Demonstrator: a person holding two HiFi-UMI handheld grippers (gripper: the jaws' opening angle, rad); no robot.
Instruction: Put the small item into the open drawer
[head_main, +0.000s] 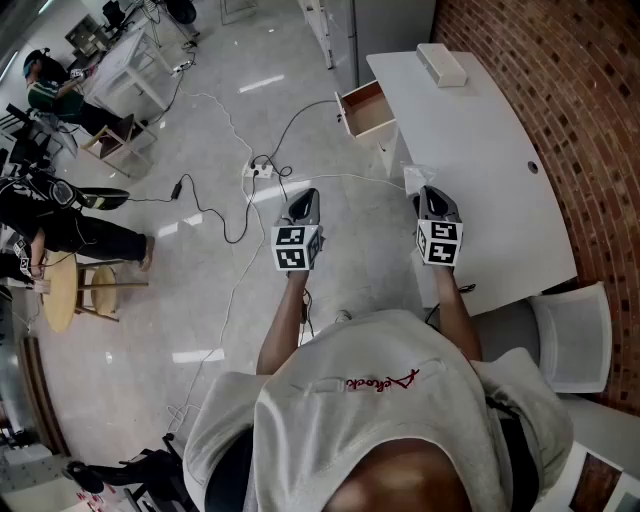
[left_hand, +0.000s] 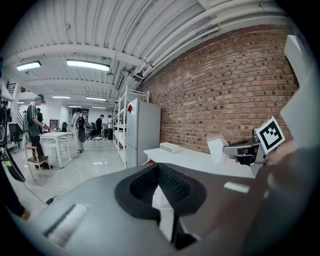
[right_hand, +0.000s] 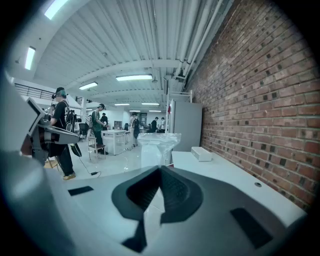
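Note:
The small item is a clear plastic bag (head_main: 413, 180), pinched at the tip of my right gripper (head_main: 430, 195), which is shut on it. In the right gripper view the bag (right_hand: 156, 146) stands up just past the jaws. The open drawer (head_main: 368, 110), wooden inside, juts from the left side of the white table (head_main: 480, 150), ahead of both grippers. My left gripper (head_main: 304, 200) hangs over the floor left of the table, shut with nothing in it. From the left gripper view I see the right gripper (left_hand: 246, 148) holding the bag (left_hand: 216, 148).
A white box (head_main: 441, 63) lies at the table's far end. A brick wall (head_main: 580, 110) runs along the right. Cables and a power strip (head_main: 259, 171) lie on the floor. A white chair (head_main: 570, 335) stands near right; people and tables are at far left.

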